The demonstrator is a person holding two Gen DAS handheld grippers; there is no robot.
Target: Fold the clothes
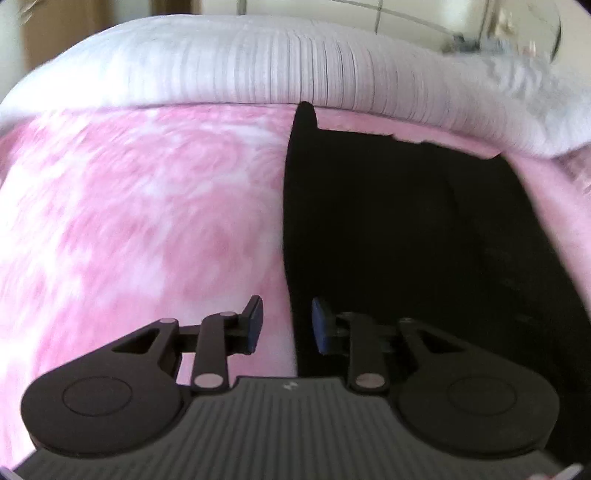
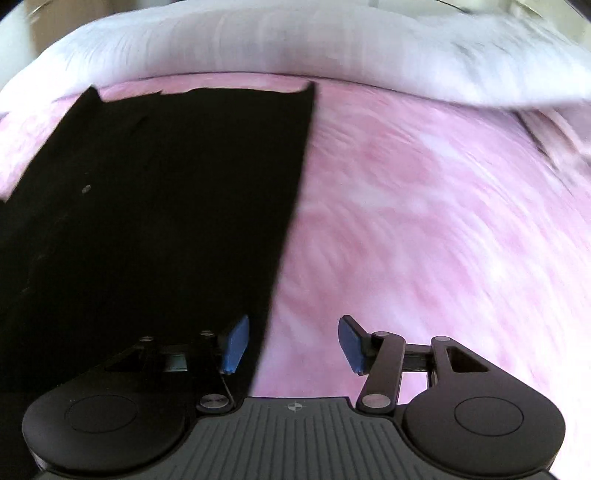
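Observation:
A black garment (image 1: 406, 229) lies flat on a pink tie-dye bedsheet (image 1: 140, 206). In the left wrist view it fills the right half; my left gripper (image 1: 286, 325) is open and straddles its left edge near the front. In the right wrist view the same garment (image 2: 166, 206) fills the left half, with the sheet (image 2: 424, 229) to the right. My right gripper (image 2: 293, 343) is open and straddles the garment's right edge. Both grippers hold nothing.
A white ribbed blanket or pillow (image 1: 295, 66) runs along the far side of the bed and also shows in the right wrist view (image 2: 295, 48). Room furniture (image 1: 498, 33) shows blurred beyond it.

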